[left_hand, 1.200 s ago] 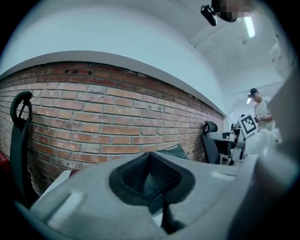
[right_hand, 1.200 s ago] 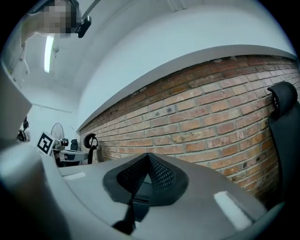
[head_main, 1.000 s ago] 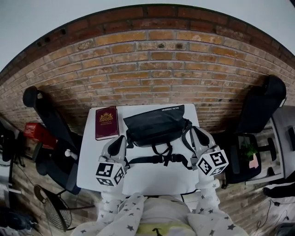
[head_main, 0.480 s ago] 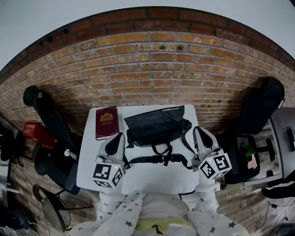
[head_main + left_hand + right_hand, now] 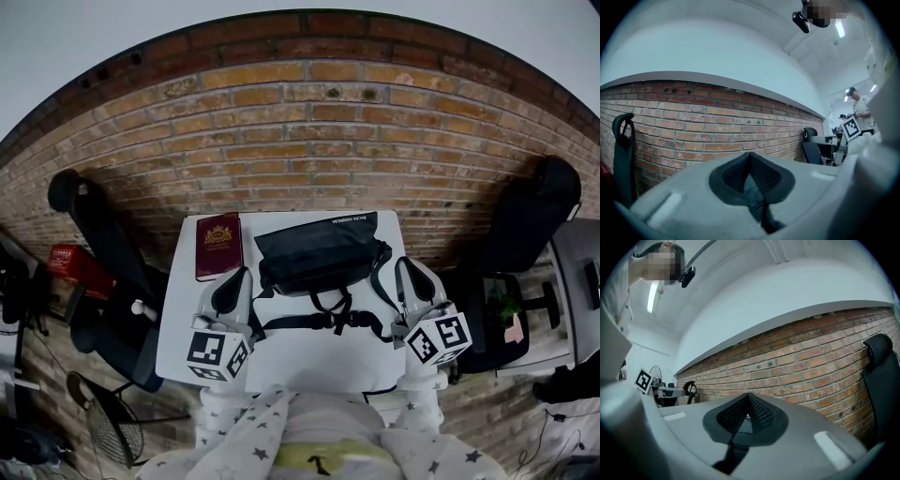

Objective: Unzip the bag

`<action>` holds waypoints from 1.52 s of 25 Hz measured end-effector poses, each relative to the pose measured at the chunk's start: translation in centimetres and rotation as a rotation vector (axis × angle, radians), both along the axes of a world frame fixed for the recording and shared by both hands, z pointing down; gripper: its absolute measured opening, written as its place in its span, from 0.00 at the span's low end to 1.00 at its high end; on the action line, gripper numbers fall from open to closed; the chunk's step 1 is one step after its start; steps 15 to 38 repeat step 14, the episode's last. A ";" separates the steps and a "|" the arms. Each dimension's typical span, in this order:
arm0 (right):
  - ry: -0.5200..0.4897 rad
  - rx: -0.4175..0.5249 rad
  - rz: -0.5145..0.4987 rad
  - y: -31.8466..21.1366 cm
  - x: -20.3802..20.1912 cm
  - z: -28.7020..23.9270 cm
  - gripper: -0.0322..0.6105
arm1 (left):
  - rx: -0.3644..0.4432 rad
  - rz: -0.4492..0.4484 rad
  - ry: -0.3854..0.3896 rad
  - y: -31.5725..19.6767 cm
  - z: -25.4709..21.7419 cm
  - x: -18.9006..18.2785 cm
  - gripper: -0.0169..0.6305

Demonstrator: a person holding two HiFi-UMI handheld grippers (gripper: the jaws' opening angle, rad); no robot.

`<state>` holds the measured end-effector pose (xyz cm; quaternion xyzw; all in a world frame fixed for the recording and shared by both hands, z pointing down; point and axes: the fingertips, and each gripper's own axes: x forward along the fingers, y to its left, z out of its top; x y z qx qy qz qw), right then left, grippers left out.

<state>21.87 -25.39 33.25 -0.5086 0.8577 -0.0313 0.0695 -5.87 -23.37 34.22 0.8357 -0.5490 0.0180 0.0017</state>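
Observation:
A black bag (image 5: 319, 251) lies zipped at the back of the white table (image 5: 309, 364), its strap and buckle (image 5: 328, 322) trailing toward me. My left gripper (image 5: 236, 279) hovers at the bag's left end, and my right gripper (image 5: 407, 270) at its right end. Neither touches the bag. Both point level at the brick wall. In the left gripper view the left gripper (image 5: 750, 159) has its jaws shut with nothing between them. The right gripper view shows the right gripper (image 5: 748, 400) the same. The bag is out of both gripper views.
A burgundy booklet (image 5: 218, 247) lies on the table left of the bag. Black office chairs stand at the left (image 5: 94, 234) and at the right (image 5: 534, 220). A brick wall (image 5: 309, 141) runs behind. A fan (image 5: 112, 427) stands on the floor at lower left.
Both grippers have risen a little over the table and stay shut. The bag and booklet have not moved.

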 end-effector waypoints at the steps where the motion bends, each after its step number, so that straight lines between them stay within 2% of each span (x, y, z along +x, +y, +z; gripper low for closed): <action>1: 0.000 -0.001 0.001 0.0 0.0 0.0 0.06 | 0.000 -0.002 -0.003 0.0 0.0 0.0 0.02; 38: -0.008 -0.006 0.021 0.3 0.9 0.7 0.06 | -0.012 -0.011 -0.017 0.2 0.6 -0.1 0.02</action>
